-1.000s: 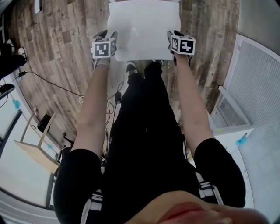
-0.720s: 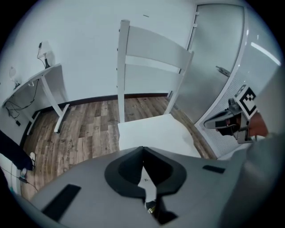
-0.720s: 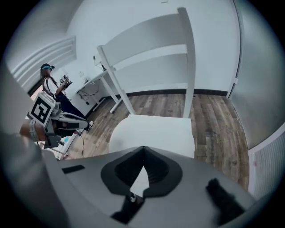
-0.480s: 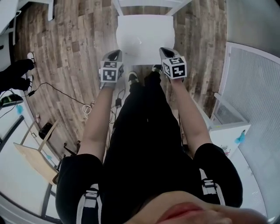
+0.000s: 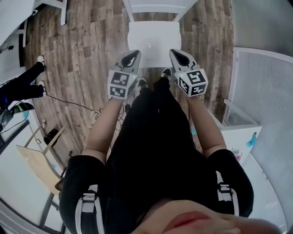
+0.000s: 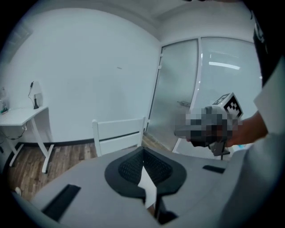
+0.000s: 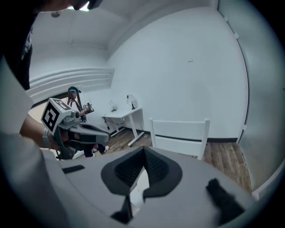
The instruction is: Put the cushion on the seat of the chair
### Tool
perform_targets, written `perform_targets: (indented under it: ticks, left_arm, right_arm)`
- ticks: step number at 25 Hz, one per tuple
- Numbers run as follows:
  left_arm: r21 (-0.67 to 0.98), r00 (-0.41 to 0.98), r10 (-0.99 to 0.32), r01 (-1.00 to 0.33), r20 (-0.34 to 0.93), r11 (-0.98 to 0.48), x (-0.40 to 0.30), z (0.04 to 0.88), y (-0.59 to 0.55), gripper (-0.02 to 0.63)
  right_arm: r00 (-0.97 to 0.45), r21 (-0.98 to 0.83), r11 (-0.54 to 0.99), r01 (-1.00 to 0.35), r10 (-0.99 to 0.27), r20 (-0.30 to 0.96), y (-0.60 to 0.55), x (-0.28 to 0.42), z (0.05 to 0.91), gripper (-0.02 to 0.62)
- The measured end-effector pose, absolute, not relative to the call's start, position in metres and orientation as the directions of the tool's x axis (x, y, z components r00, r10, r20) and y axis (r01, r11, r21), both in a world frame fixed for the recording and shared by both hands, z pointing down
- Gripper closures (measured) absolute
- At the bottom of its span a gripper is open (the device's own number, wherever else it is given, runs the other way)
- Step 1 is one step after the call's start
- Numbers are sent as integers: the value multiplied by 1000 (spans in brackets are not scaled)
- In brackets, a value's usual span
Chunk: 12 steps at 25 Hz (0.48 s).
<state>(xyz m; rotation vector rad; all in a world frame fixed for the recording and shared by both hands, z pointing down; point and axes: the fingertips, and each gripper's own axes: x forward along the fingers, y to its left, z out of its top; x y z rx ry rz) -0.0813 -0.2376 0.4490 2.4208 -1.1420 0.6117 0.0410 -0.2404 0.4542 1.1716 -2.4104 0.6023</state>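
Observation:
The white cushion [image 5: 153, 43] lies flat on the seat of the white chair [image 5: 158, 6], at the top middle of the head view. Both grippers hang above the seat's near edge, raised towards me and apart from the cushion. My left gripper [image 5: 131, 58] is shut with nothing in it, and my right gripper [image 5: 177, 55] is shut and empty too. In the left gripper view the closed jaws [image 6: 143, 153] point at the chair's backrest [image 6: 119, 133]. The right gripper view shows its closed jaws [image 7: 144, 153] before the same backrest [image 7: 180, 133].
My black-clad legs and shoes [image 5: 139, 82] stand right before the chair. Cables [image 5: 68, 103] trail over the wooden floor at left. A white unit [image 5: 238, 132] stands at right, a wooden frame [image 5: 36, 162] at lower left, a white desk [image 7: 122, 115] by the wall. Another person's legs [image 5: 18, 84] are at far left.
Both grippers were at the cushion's left and right edges; they have come off it and risen towards the camera. The cushion stays on the seat.

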Motion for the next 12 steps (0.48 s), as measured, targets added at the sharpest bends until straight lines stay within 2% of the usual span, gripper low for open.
perform_targets:
  ticks: [4, 12]
  left_arm:
    - [133, 642, -644, -743, 416, -656, -63, 373, -227, 595]
    - [87, 675, -695, -730, 247, -678, -54, 265, -219, 595]
  right_arm:
    - [-616, -181, 602, -778, -674, 407, -233, 34, 383, 580]
    - [-670, -126, 662, -739, -702, 242, -222, 23, 271, 580]
